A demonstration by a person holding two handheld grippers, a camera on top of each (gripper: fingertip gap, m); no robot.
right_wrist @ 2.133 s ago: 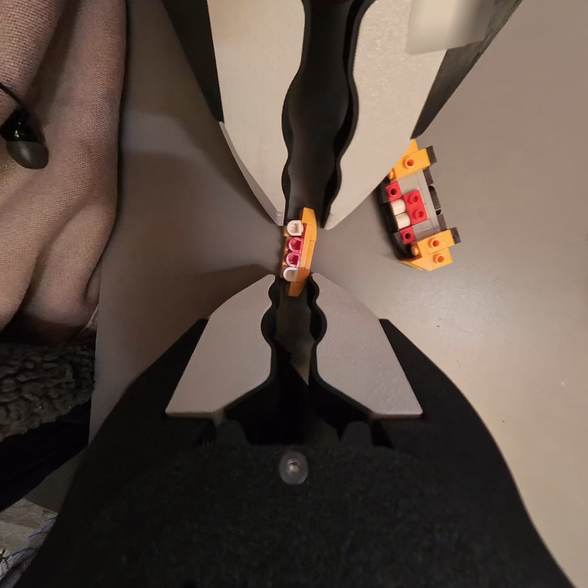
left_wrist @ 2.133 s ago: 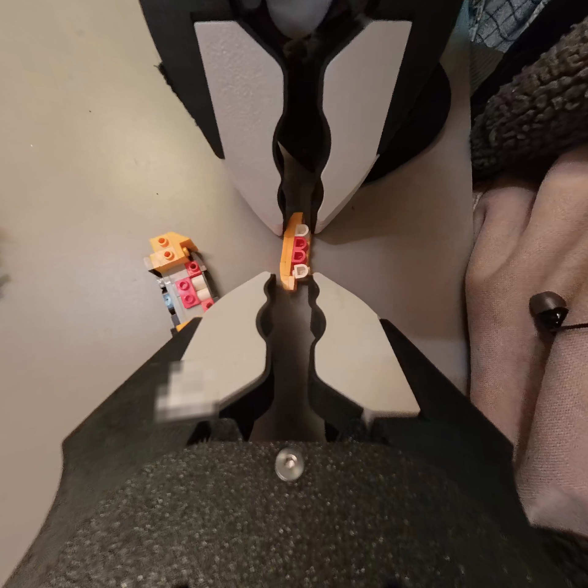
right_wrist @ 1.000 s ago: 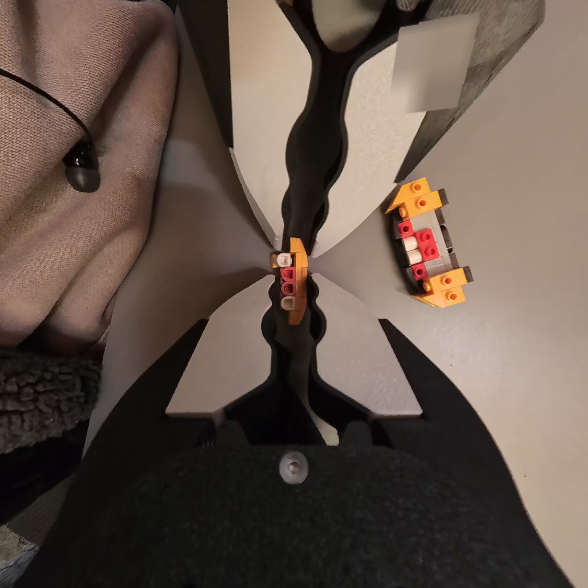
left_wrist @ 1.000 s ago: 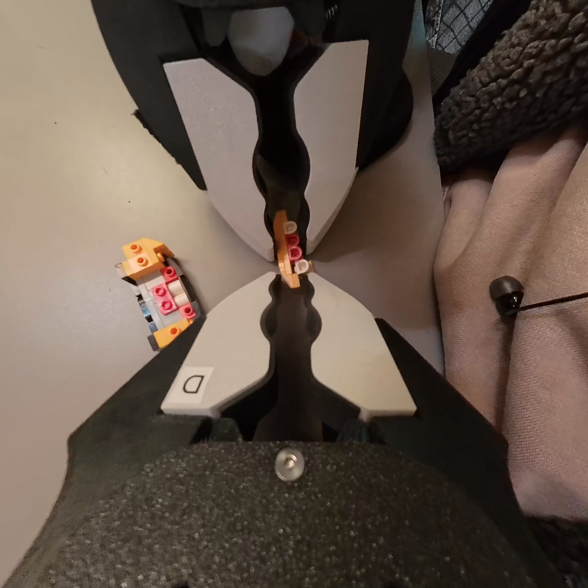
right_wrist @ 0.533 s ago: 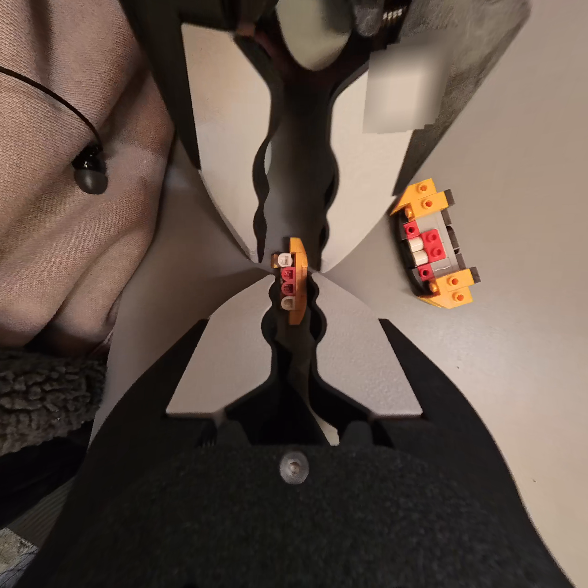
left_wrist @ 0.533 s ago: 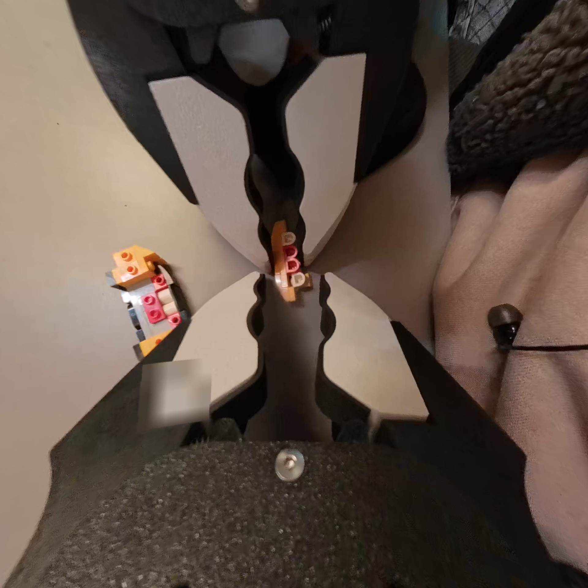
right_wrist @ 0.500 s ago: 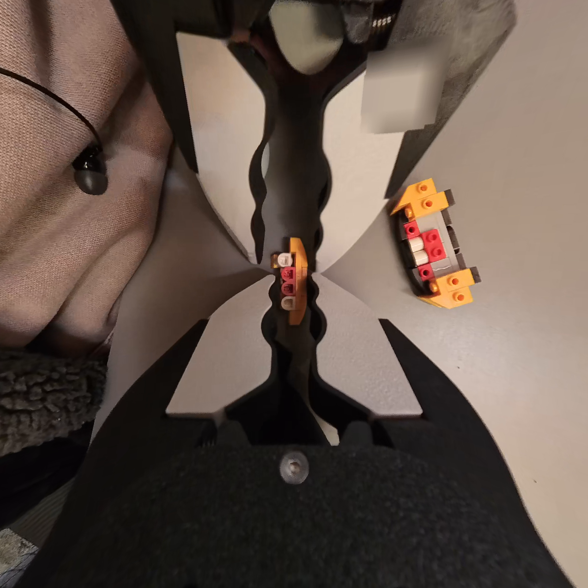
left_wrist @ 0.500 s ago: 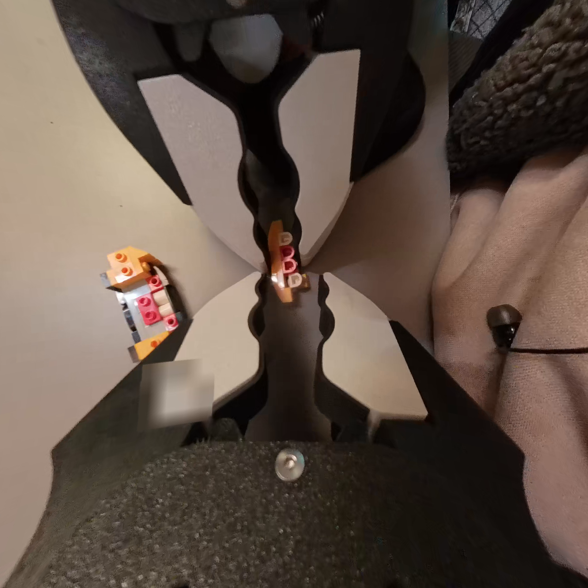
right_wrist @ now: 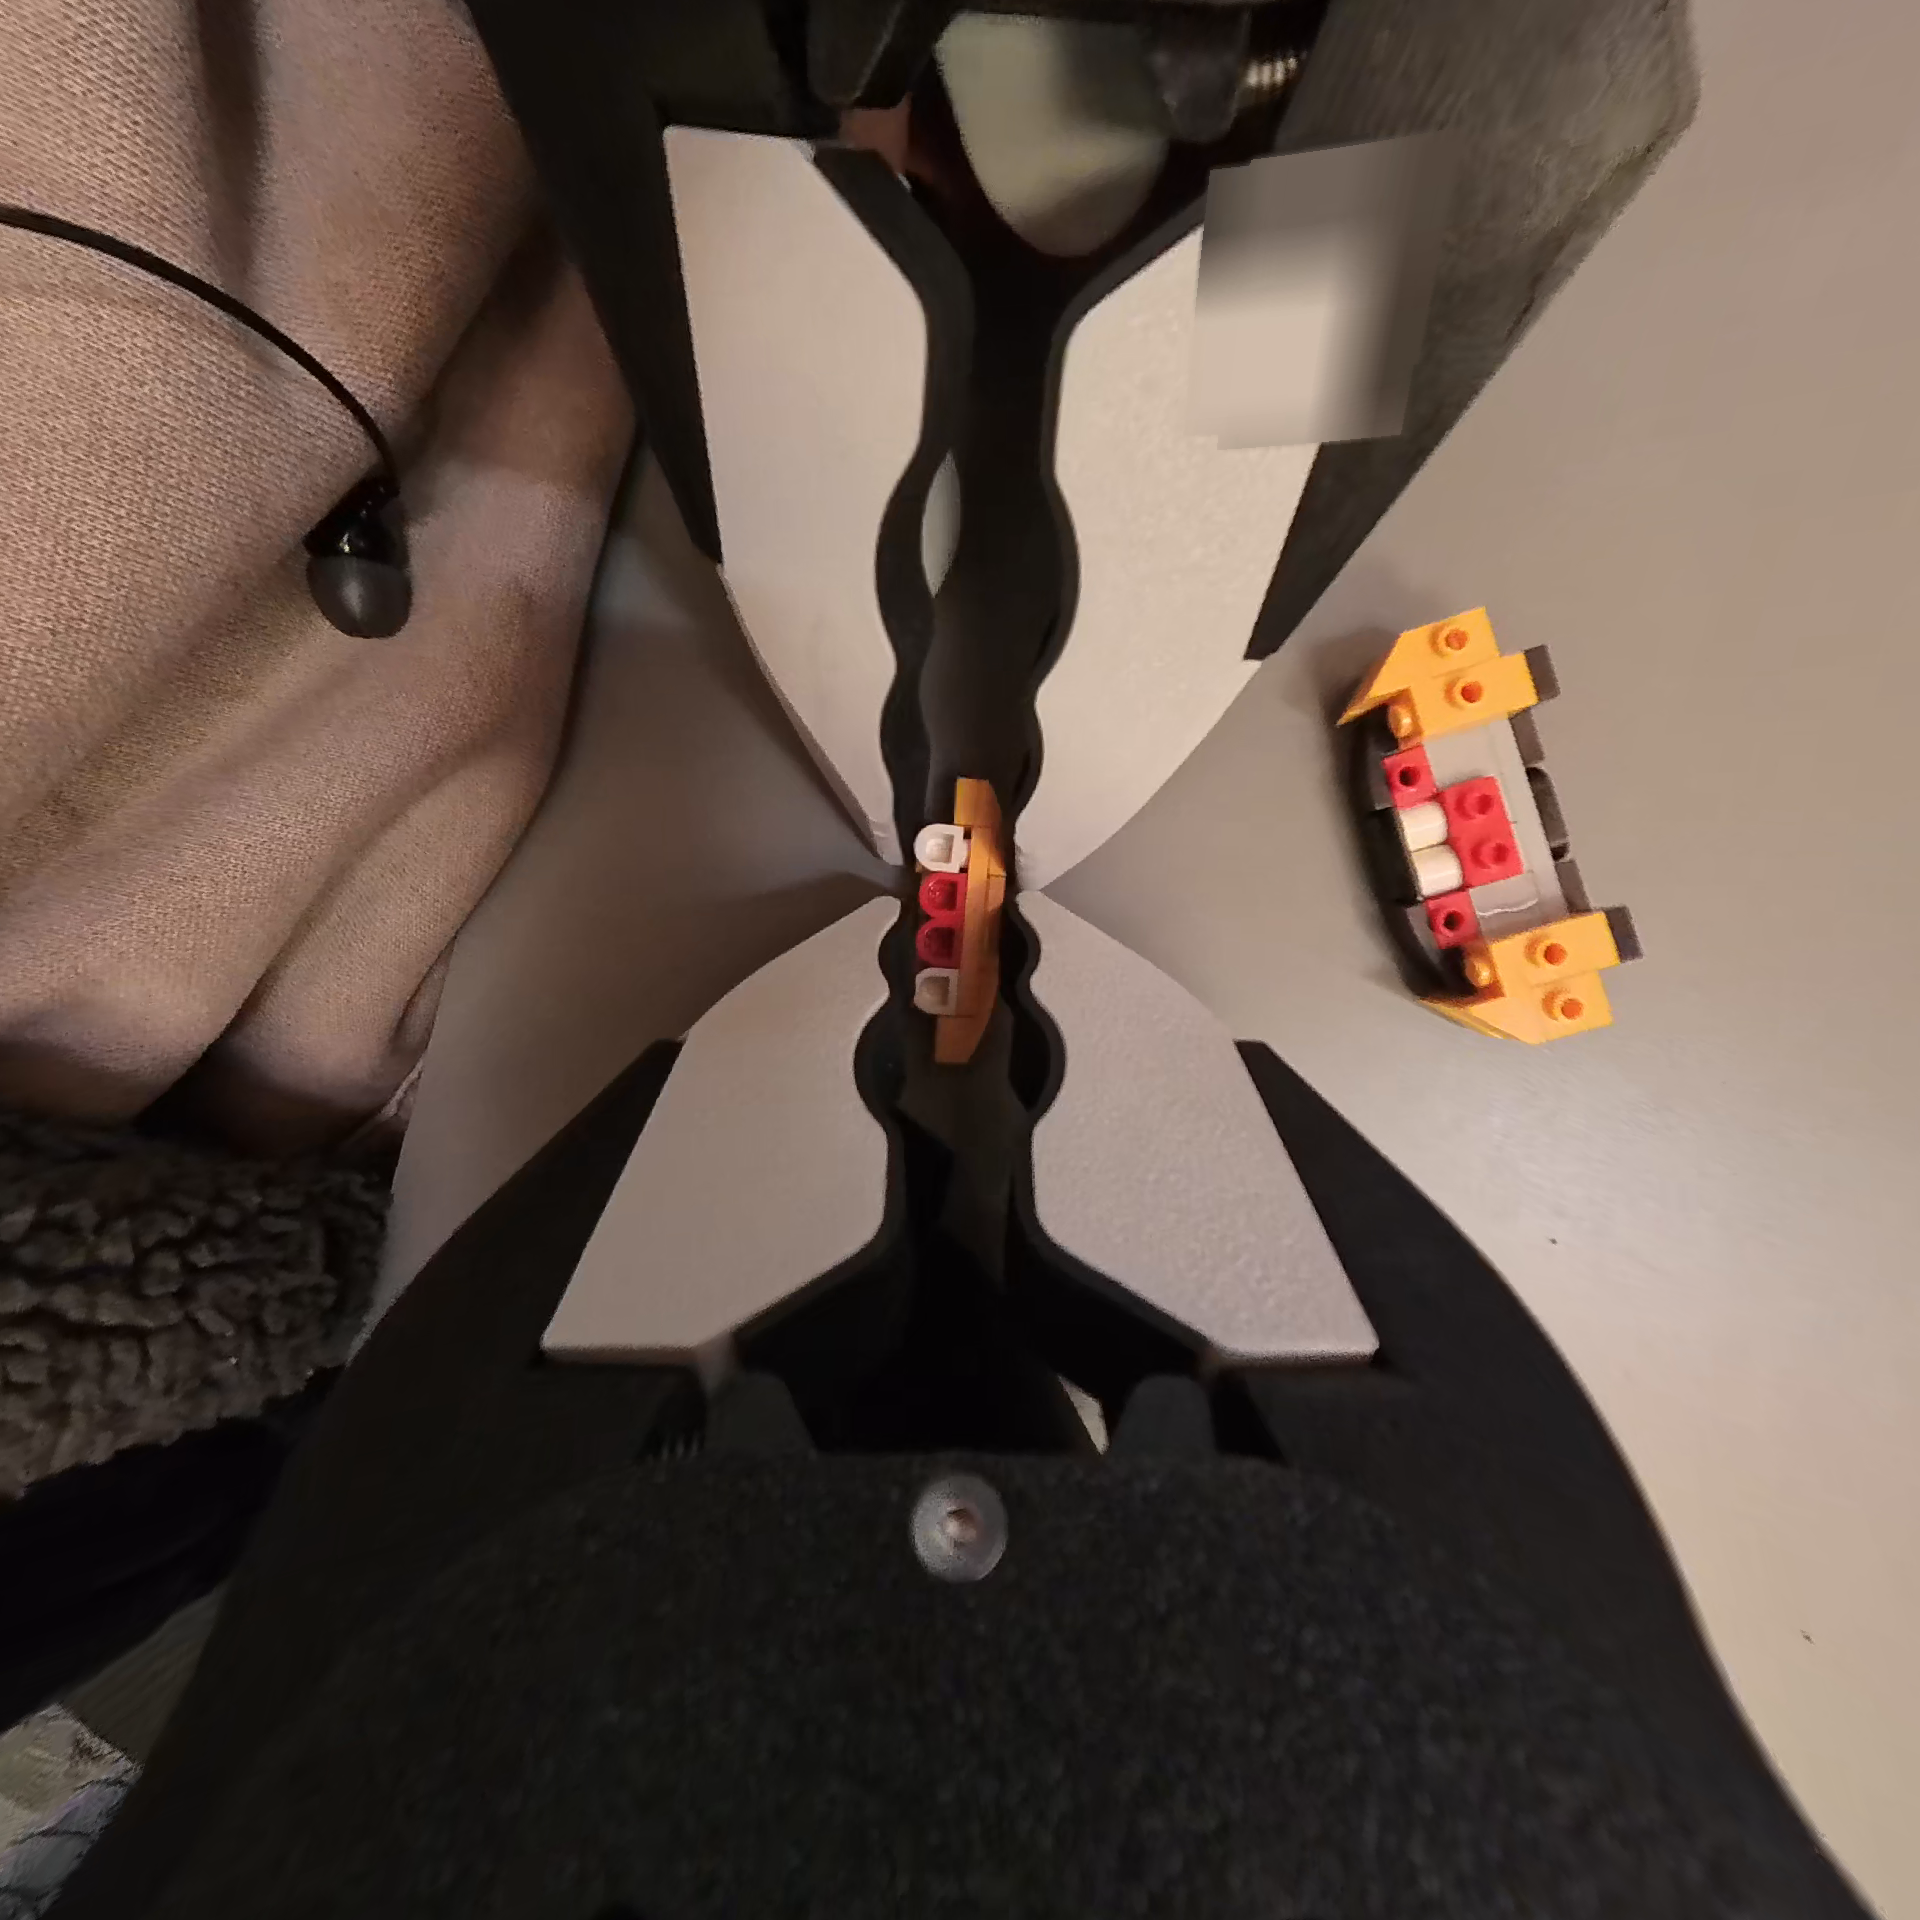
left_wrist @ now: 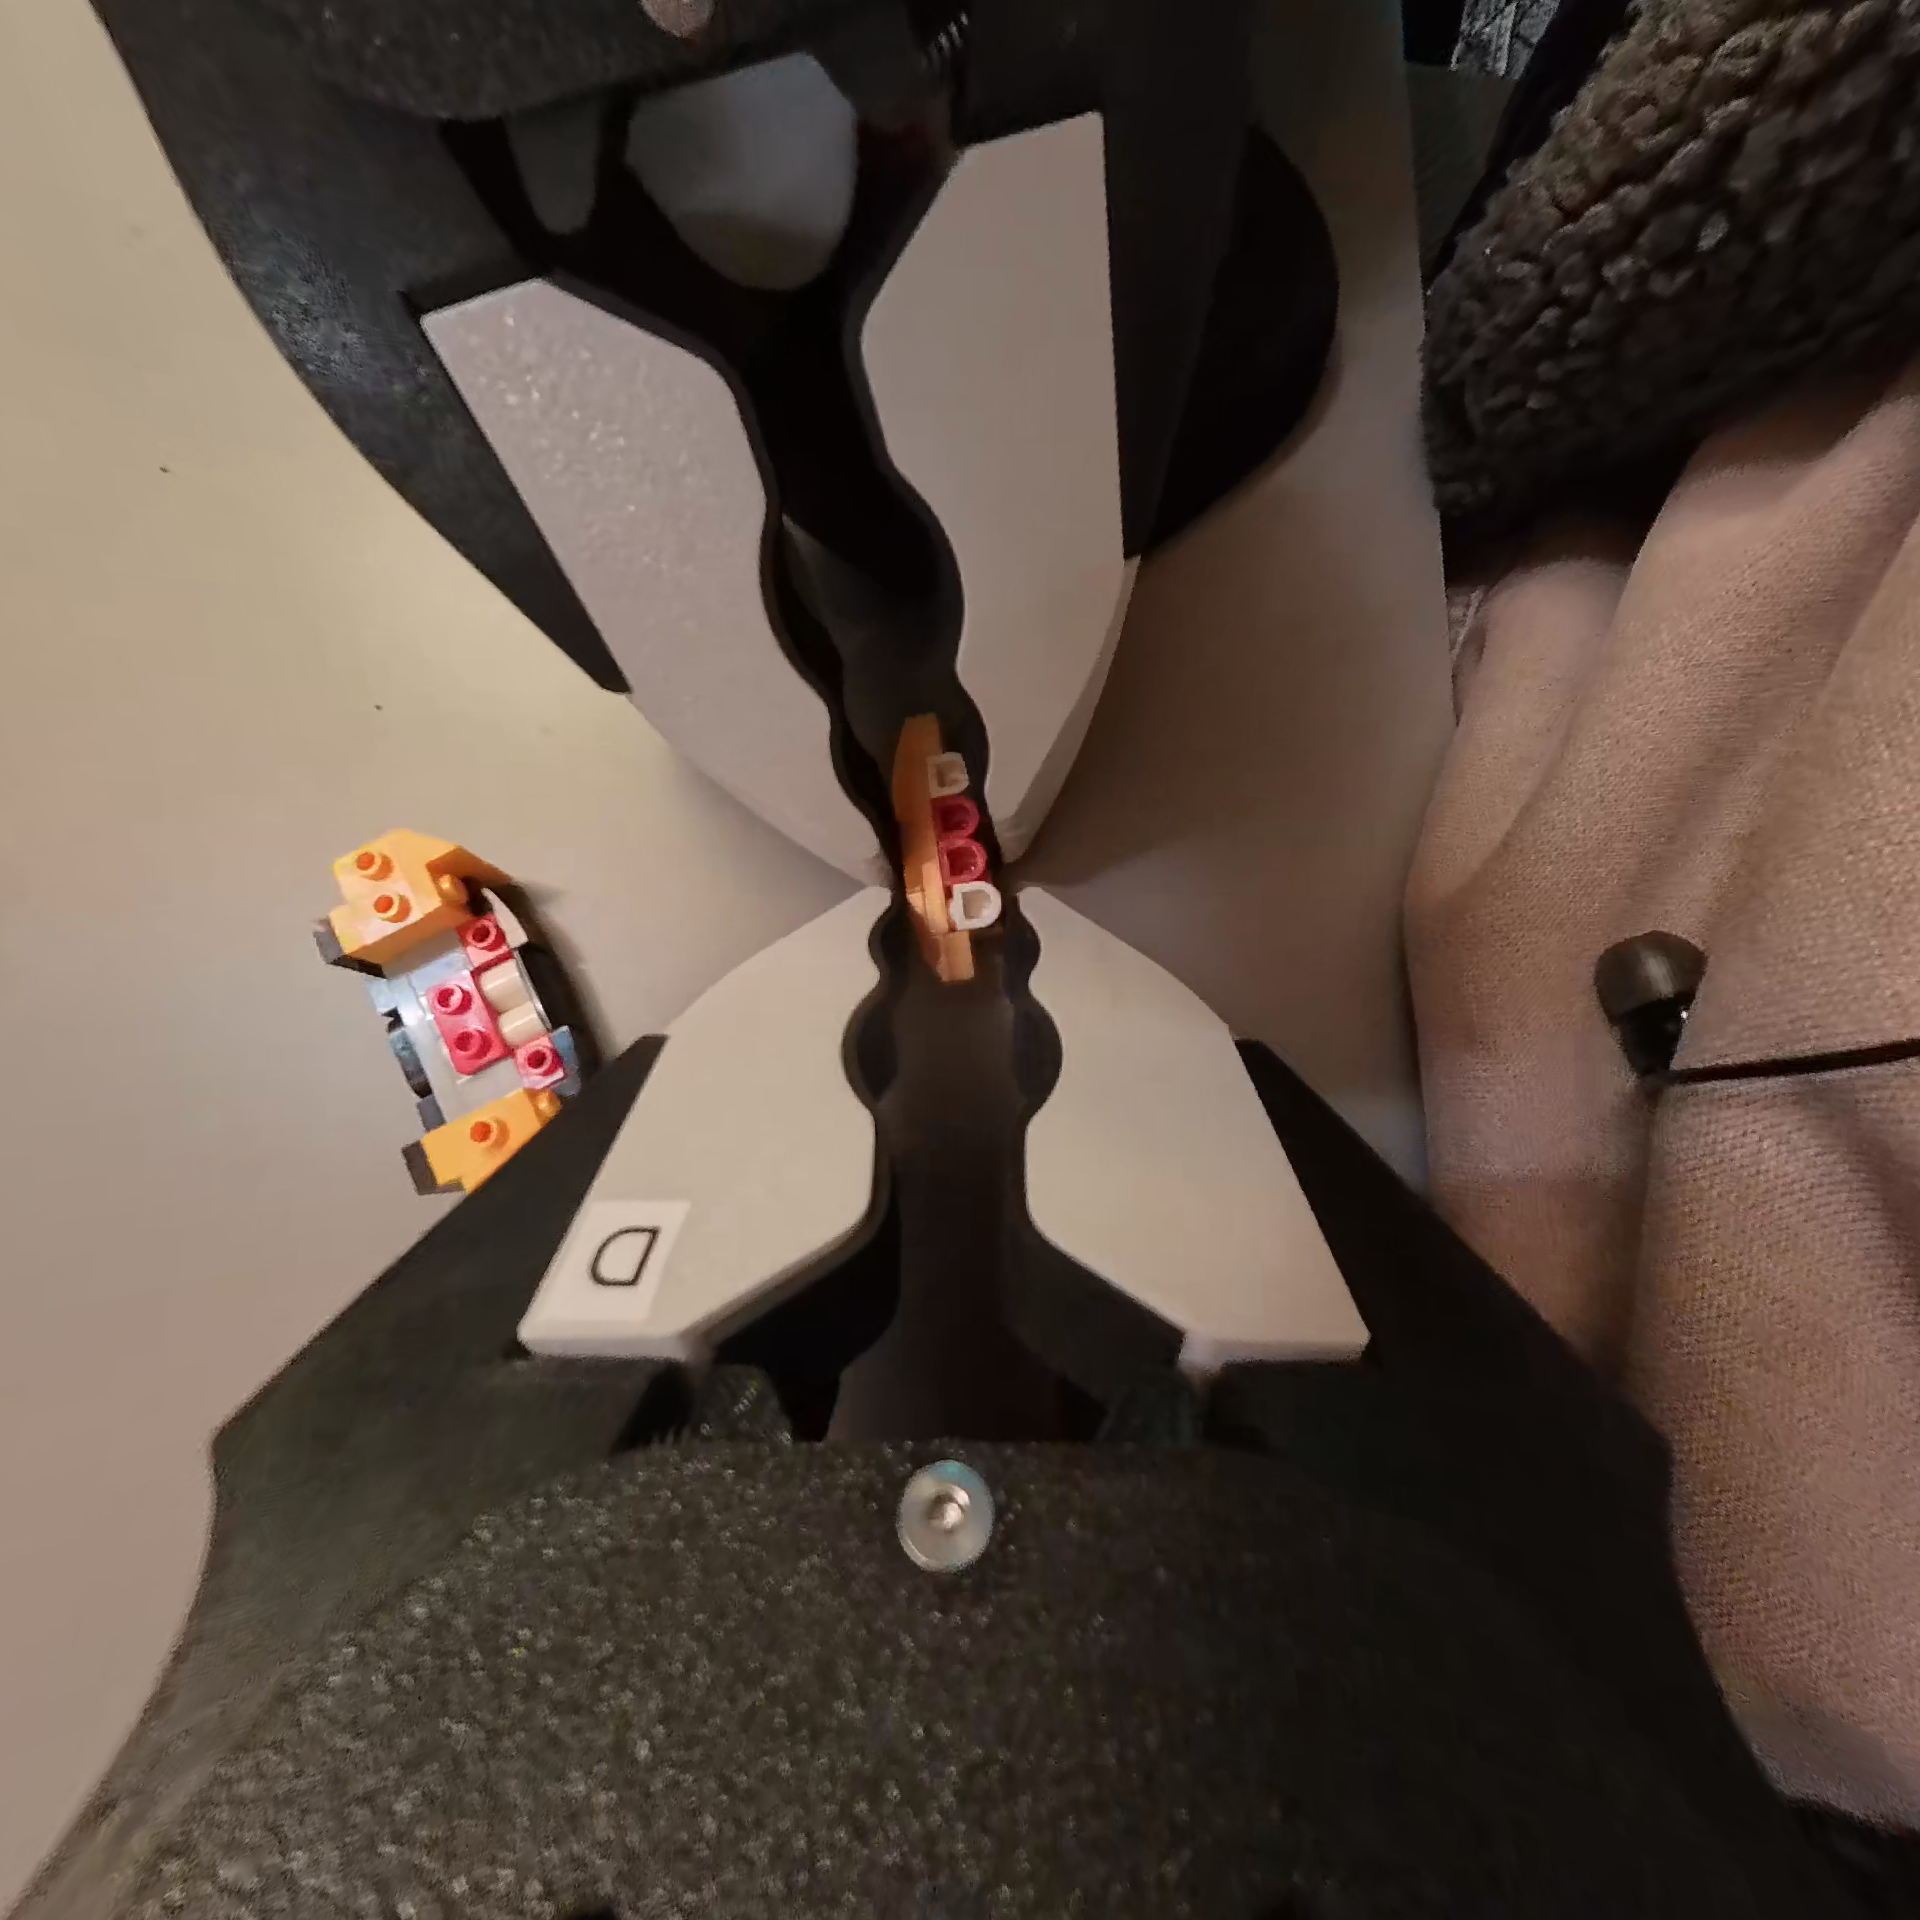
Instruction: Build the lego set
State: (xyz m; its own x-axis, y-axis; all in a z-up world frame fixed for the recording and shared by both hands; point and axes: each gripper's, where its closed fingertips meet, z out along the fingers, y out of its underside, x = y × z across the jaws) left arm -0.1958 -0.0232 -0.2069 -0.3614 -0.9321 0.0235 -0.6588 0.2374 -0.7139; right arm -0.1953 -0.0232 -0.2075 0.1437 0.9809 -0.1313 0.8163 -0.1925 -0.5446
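A small lego piece (left_wrist: pixel 940 862), an orange plate with two red and two white bits on one face, hangs above the table between both grippers, which meet tip to tip. My left gripper (left_wrist: pixel 948 906) is closed around one end of it. My right gripper (right_wrist: pixel 958 902) is shut on the other end of the same piece (right_wrist: pixel 961 914). Each gripper also shows head-on in the other's view: the right one in the left wrist view (left_wrist: pixel 940 868) and the left one in the right wrist view (right_wrist: pixel 954 864). A partly built model (left_wrist: pixel 447 1008) of orange, grey, red and white bricks lies on the table, also in the right wrist view (right_wrist: pixel 1475 831).
The pale table (left_wrist: pixel 208 623) runs under both grippers. A person's beige garment (right_wrist: pixel 208 779) with a black cord toggle (right_wrist: pixel 358 582) and a dark fleece (left_wrist: pixel 1662 229) lie along the table's edge, close beside the grippers. My left and right fingertips are right by each other.
My left gripper's jaws opened half a second ago and have closed in on the piece again. The right gripper kept its hold. The model on the table has not moved.
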